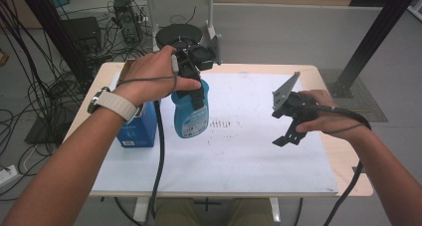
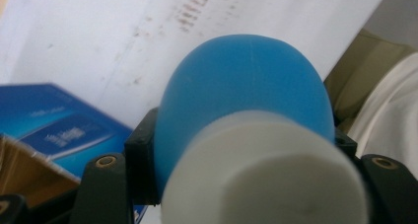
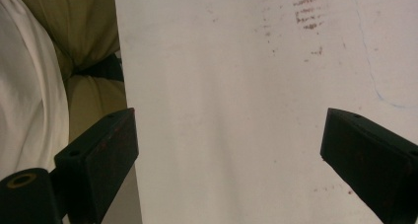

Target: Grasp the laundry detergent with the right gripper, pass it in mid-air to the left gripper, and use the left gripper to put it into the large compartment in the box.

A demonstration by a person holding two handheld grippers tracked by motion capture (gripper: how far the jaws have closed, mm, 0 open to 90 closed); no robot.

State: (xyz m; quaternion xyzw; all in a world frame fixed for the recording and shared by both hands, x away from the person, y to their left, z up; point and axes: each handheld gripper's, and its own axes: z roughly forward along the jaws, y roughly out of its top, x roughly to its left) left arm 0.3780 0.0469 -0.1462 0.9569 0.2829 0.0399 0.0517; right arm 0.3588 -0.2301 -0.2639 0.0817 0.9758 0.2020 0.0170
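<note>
Room: grey floor, tangled cables at far left, a round black stool base (image 1: 179, 35) beyond the counter.
Counter: pale wood (image 1: 348, 159), mostly covered by a white sheet (image 1: 249, 146) with faint reddish smudges near its middle.
Bottle: blue, with a white cap (image 2: 266, 179) and a label (image 1: 191, 124) on its front; left of the sheet's middle, upright with a slight tilt; whether its base touches the sheet, cannot tell.
Left gripper: (image 1: 191, 81) above the bottle, pointing down; fingers (image 2: 140, 167) pinching the bottle just under the cap, one on each side.
Left hand: (image 1: 149, 76) wrapped around the gripper body, a watch with a pale strap on the wrist.
Box: blue (image 1: 137, 129), on the counter just left of the bottle, partly under the left forearm; apart from the bottle.
Right gripper: (image 1: 287, 136) over the right part of the sheet, well apart from the bottle, tilted down toward the person's side; fingers (image 3: 98, 155) spread wide, nothing between them, bare sheet below.
Right hand: (image 1: 323, 116) gripping the body, cable trailing back along the forearm.
</note>
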